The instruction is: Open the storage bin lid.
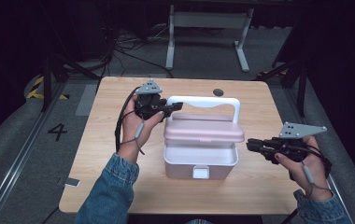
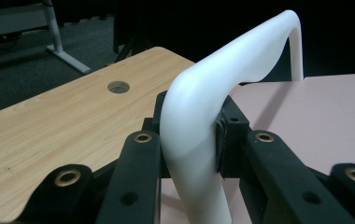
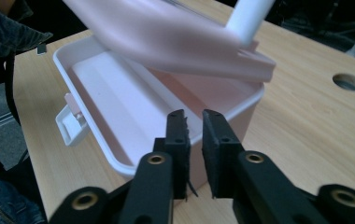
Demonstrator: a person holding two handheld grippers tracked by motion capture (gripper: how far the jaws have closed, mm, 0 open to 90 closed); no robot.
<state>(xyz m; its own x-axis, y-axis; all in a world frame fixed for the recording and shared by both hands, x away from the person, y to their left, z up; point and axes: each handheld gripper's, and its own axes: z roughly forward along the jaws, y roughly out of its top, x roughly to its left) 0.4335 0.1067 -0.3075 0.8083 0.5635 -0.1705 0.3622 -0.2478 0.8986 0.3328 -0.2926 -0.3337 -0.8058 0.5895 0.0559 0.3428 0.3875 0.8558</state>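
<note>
Your left gripper (image 1: 177,106) pinches the white handle (image 2: 199,140) at its left bend — jaws clamped on both sides, clear in the left gripper view. The pink lid (image 1: 203,132) is tilted up off the box (image 1: 200,164) mid-table (image 1: 96,154). Your right gripper (image 3: 194,123) hovers just right of the box, jaws nearly together, a thin gap, holding nothing — its view shows the interior and the front latch (image 3: 70,123) hanging open.
</note>
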